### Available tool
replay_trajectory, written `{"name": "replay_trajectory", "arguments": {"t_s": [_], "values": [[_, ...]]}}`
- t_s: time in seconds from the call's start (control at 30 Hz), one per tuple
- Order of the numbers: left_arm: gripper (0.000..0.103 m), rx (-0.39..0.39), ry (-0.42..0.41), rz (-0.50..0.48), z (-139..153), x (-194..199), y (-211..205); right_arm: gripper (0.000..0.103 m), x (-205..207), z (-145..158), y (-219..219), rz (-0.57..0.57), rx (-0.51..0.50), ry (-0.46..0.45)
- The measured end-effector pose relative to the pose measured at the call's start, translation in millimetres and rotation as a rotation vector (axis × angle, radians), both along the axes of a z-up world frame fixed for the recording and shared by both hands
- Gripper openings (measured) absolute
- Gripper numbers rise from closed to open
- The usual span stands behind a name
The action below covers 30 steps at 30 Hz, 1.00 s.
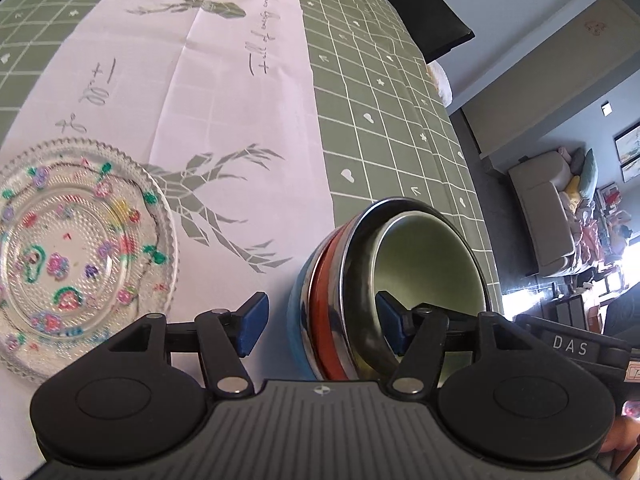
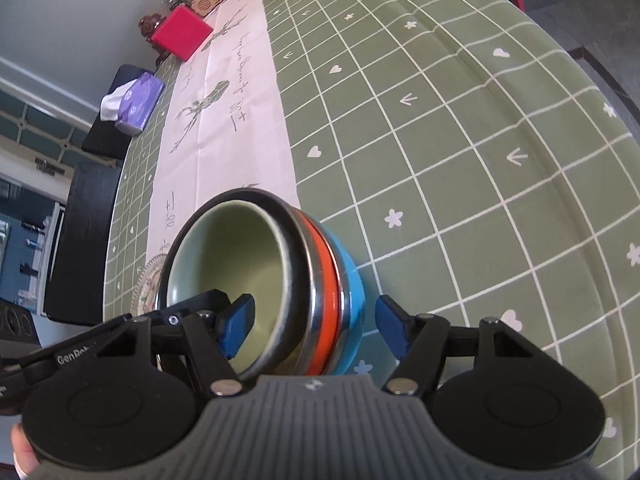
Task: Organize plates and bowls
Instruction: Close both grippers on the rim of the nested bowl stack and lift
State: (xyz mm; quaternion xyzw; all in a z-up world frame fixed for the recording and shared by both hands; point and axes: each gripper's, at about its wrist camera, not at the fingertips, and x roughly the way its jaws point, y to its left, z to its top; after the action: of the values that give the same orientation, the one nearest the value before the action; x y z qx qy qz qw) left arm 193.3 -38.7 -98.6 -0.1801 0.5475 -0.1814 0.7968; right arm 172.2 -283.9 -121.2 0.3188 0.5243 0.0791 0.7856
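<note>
**A:** Left wrist view first, biggest thing down: what's under us?

**Me:** The bench (image 1: 400, 92), under a green checked cloth with a pale runner (image 1: 224, 80) down the middle. On the runner to my left lies the glass plate (image 1: 80, 248), flat, painted with flowers. Just right of it, on the green cloth at the runner's edge, stands the stack of bowls (image 1: 384, 280): a blue one at the bottom, an orange one, a steel one, and a green one nested on top.

**A:** And your grips?

**Me:** My left hand-held gripper (image 1: 322, 322) is wide open, straddling the near wall of the stack, one pad outside and one over the green bowl, neither pressing. My right hand-held gripper (image 2: 316, 330) straddles the opposite wall the same way, open and gripping nothing. No earlier look, so that's all I can say.

**A:** How will it handle?

**Me:** I'd guess the stack is heavy and top-loose; the steel rim looks slick and the green bowl could chip. I'd pinch low across all the rims from both sides and lift level. The glass plate looks brittle; I'd take it by its beaded edge.
</note>
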Motion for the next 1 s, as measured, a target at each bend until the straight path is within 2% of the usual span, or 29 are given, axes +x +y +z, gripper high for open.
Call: {"name": "replay_trajectory", "arguments": {"t_s": [0.13, 0.2, 0.3, 0.37, 0.4, 0.63, 1.0], "values": [[0.071, -0.051, 0.035, 0.039, -9.1, -0.5, 3.0, 0.066, -2.9, -6.7, 1.1, -0.028, 0.021, 0.010], [0.071, -0.065, 0.040, 0.052, -13.0, -1.7, 4.3, 0.062, -5.6, -9.8, 0.4, -0.045, 0.023, 0.016], [0.070, -0.074, 0.040, 0.062, -14.1, -3.7, 4.6, 0.062, -7.0, -12.7, -0.9, -0.062, 0.049, 0.019], [0.062, -0.075, 0.037, 0.055, -13.3, -4.9, 3.2, 0.060, -7.5, -12.5, -0.4, -0.064, 0.051, 0.019], [0.060, -0.075, 0.040, 0.050, -12.3, -5.5, 1.4, 0.056, -7.4, -12.2, -0.1, -0.066, 0.055, 0.021], [0.056, -0.010, 0.014, 0.047, -8.0, -8.5, -9.4, 0.051, -10.0, -9.5, 3.9, -0.084, 0.023, 0.019], [0.056, 0.002, 0.030, 0.082, -6.8, -12.5, -10.5, 0.048, -11.3, -8.6, 7.2, -0.099, -0.001, 0.028]]}}
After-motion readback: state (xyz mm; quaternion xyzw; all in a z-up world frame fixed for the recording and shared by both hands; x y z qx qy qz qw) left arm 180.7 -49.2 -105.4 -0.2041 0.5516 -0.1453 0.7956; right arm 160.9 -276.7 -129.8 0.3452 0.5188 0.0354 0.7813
